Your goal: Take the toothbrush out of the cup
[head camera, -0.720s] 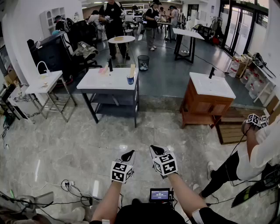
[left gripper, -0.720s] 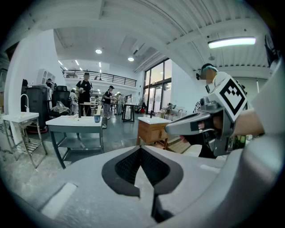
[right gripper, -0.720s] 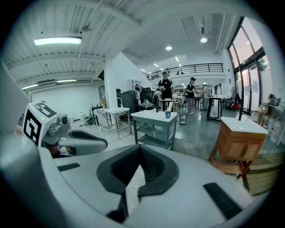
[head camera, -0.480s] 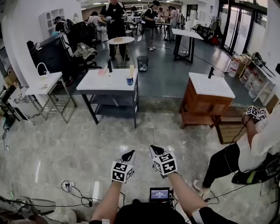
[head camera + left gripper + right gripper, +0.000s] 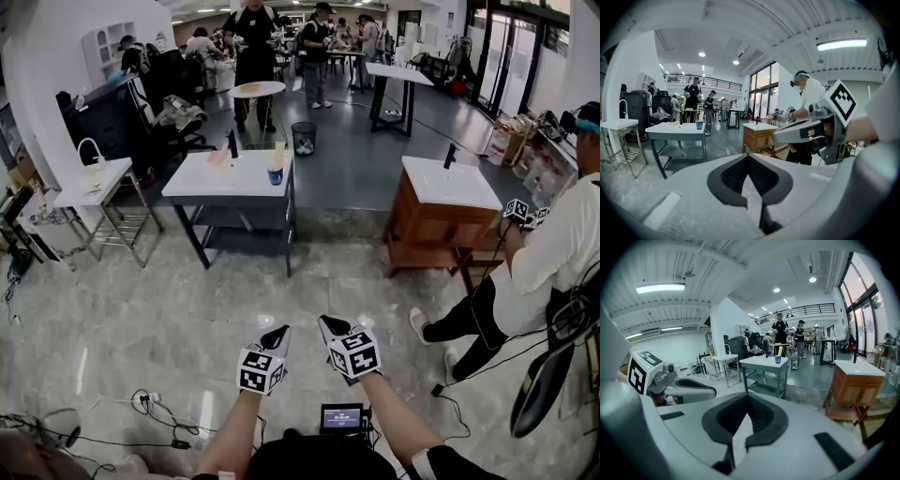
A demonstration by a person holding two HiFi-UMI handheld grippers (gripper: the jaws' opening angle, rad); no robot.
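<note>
A blue cup (image 5: 276, 175) stands on the right end of a white-topped table (image 5: 220, 180) far across the floor. A pale upright thing (image 5: 279, 154) rises from the cup; it is too small to make out clearly. The cup also shows small in the left gripper view (image 5: 699, 125) and in the right gripper view (image 5: 777, 360). My left gripper (image 5: 278, 334) and right gripper (image 5: 327, 324) hang side by side over the tiled floor, well short of the table. Both are shut, left (image 5: 748, 156) and right (image 5: 748, 397), with nothing between the pads.
A wooden cabinet with a white sink top (image 5: 441, 211) stands right of the table. A small white stand (image 5: 94, 178) is at the left. A person in white (image 5: 553, 253) with grippers crouches at the right. Cables (image 5: 159, 405) lie on the floor. Further people and tables stand behind.
Both my grippers have stayed where they were. The person at the right has come further into view and stands more upright.
</note>
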